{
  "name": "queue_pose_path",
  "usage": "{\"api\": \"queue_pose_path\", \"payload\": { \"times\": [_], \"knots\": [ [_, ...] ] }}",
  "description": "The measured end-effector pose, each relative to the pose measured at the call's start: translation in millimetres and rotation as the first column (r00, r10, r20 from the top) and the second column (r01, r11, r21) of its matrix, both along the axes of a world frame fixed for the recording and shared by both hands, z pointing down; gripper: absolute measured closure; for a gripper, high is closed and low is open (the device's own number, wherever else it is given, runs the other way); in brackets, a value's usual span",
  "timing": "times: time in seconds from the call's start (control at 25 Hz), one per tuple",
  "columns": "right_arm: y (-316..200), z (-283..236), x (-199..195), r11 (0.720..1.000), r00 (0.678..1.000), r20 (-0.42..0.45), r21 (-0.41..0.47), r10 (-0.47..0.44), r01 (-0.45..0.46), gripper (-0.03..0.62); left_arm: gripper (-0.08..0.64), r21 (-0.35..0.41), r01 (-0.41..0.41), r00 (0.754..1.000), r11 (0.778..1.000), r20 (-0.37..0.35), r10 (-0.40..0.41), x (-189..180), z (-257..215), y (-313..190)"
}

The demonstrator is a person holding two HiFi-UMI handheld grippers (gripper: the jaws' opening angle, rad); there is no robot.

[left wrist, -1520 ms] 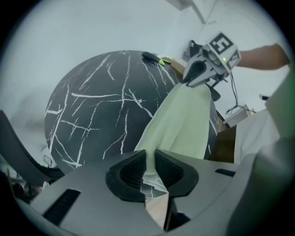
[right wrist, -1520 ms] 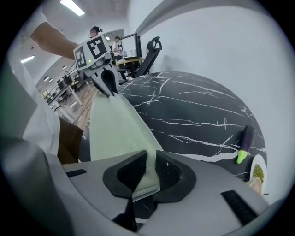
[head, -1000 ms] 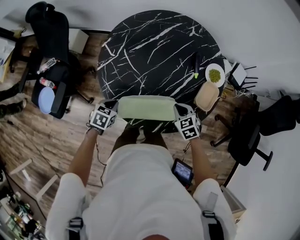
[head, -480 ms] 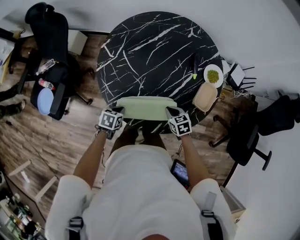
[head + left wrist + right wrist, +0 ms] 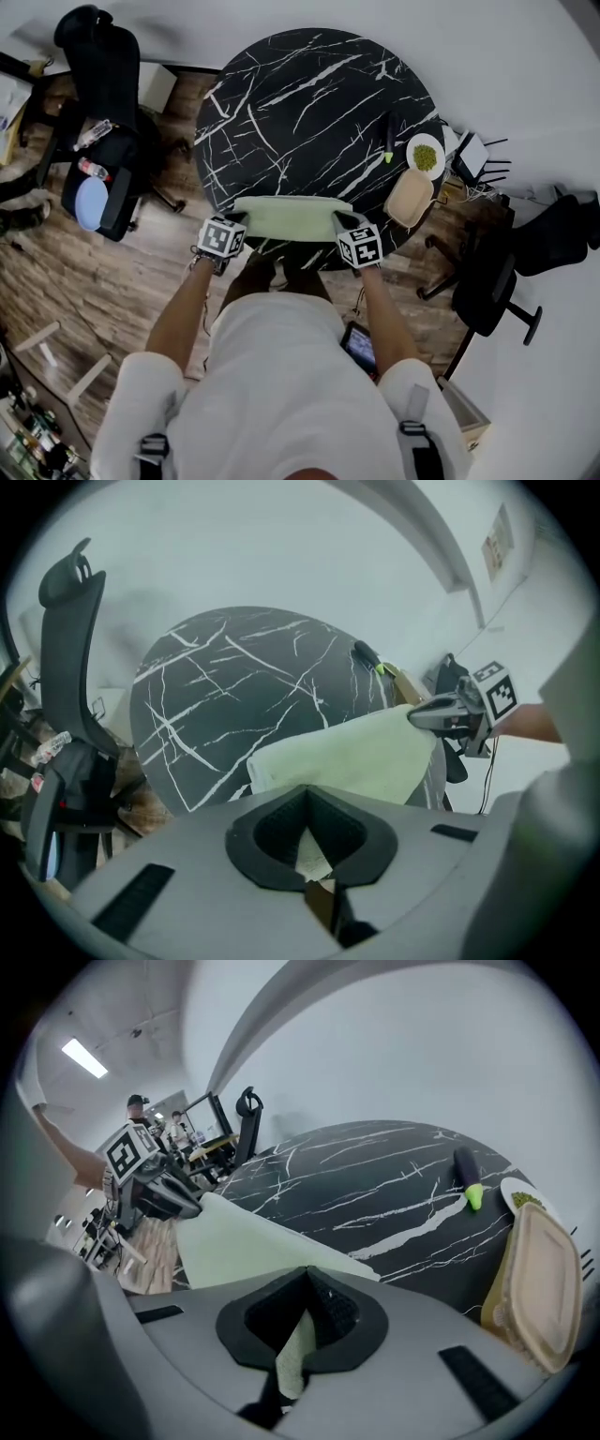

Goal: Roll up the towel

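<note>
Towel (image 5: 292, 217) stretched across the desk's (image 5: 309, 103) near edge, centre of frame.
Left gripper (image 5: 238, 218) and right gripper (image 5: 343, 221) each clamp one end; no roll shows yet, so the rolling seemingly remains.

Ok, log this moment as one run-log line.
left gripper: shut on towel end | right gripper: shut on towel end | towel: unrolled, stretched between them at table near edge | rolling: not begun

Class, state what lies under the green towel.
Under the towel is the near edge of the black marble table; that strip is covered, so anything lying on it cannot be seen.
</note>
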State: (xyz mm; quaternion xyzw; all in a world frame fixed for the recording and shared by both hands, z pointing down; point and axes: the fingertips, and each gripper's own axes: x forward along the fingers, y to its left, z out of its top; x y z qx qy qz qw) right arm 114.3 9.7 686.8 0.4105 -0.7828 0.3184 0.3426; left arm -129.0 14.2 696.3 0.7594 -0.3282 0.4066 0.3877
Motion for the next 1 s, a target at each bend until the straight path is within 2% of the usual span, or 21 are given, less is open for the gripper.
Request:
{"api": "queue_pose_path", "payload": {
  "times": [0.08,0.16,0.28,0.36,0.48,0.64,0.76,0.84,0.96,1.0],
  "knots": [
    [-3,-17,7,0.999,1.000,0.009,0.047,0.015,-0.015,0.597,0.558,0.046,0.023,1.000,0.999,-0.019,-0.022,-4,-18,-6],
    [-9,-39,21,0.993,0.998,0.035,0.099,0.059,-0.062,0.597,0.558,0.093,0.099,0.993,0.991,-0.071,-0.093,-14,-41,-16],
    [-15,-85,38,0.973,0.990,0.082,0.193,0.114,-0.128,0.597,0.558,0.166,0.248,0.957,0.954,-0.196,-0.215,-31,-88,-30],
    [-19,-125,40,0.949,0.988,0.107,0.282,0.113,-0.139,0.597,0.558,0.249,0.300,0.934,0.921,-0.274,-0.230,-35,-130,-37],
    [-24,-191,28,0.896,0.986,0.149,0.424,0.075,-0.132,0.597,0.558,0.418,0.299,0.921,0.858,-0.360,-0.146,-26,-204,-43],
    [-33,-283,-4,0.805,0.950,0.311,0.564,-0.001,-0.184,0.597,0.558,0.595,0.283,0.901,0.752,-0.434,0.003,9,-298,-42],
    [-30,-351,-28,0.713,0.927,0.362,0.675,-0.095,-0.190,0.595,0.558,0.669,0.306,0.873,0.677,-0.481,0.080,33,-355,-35],
    [-23,-389,-39,0.658,0.918,0.368,0.729,-0.149,-0.186,0.596,0.558,0.705,0.307,0.863,0.639,-0.489,0.125,44,-384,-25],
    [-8,-428,-48,0.608,0.910,0.363,0.774,-0.199,-0.176,0.597,0.558,0.762,0.283,0.862,0.582,-0.468,0.193,53,-419,-6],
    [-3,-436,-50,0.596,0.911,0.356,0.784,-0.208,-0.170,0.597,0.558,0.770,0.285,0.860,0.571,-0.469,0.203,54,-427,0]
  ]
}}
